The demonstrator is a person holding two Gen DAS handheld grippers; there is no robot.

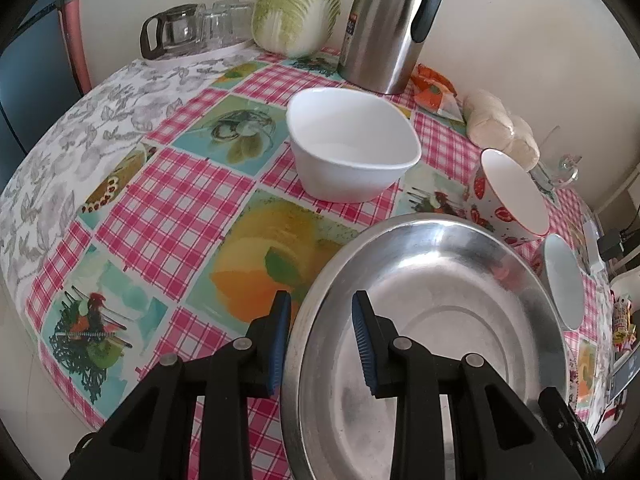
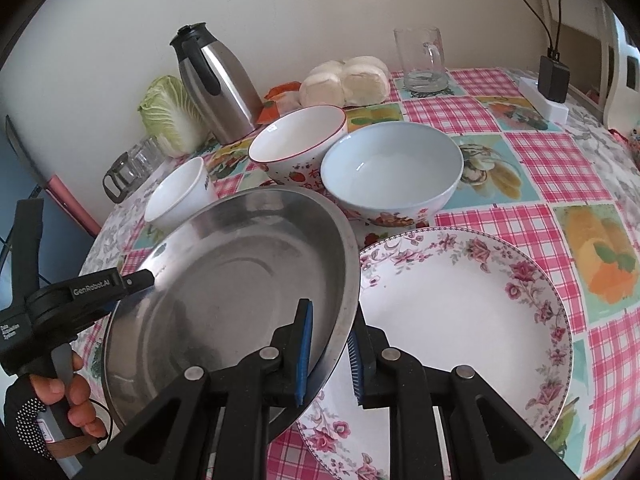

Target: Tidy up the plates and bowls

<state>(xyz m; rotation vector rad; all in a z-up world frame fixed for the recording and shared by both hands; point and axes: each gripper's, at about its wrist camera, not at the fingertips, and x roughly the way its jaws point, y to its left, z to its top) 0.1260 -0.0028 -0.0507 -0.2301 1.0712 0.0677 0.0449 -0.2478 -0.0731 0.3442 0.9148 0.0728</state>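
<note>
A steel plate (image 2: pixel 224 276) is held tilted above the checked tablecloth (image 2: pixel 532 152), its right edge overlapping the rim of a floral plate (image 2: pixel 460 312) that lies flat on the cloth. Nothing is seen in either plate. Behind them three bowls are set: a white squarish bowl (image 1: pixel 348 148), a strawberry-patterned bowl (image 2: pixel 298 144) and a pale blue-lined bowl (image 2: pixel 390 172); all three are seen to be unfilled. A steel thermos jug (image 2: pixel 218 84), a cabbage (image 2: pixel 170 114), wrapped buns (image 2: pixel 346 80) and a glass mug (image 2: pixel 422 60) are ranged toward the wall.

The steel plate's rim is straddled by both grippers. At the left gripper (image 1: pixel 322 340) the jaws are held apart, one finger outside the rim and one inside, neither pad pressed to the metal. At the right gripper (image 2: pixel 330 354) the rim is taken between the blue pads, the jaws almost closed on it.
</note>
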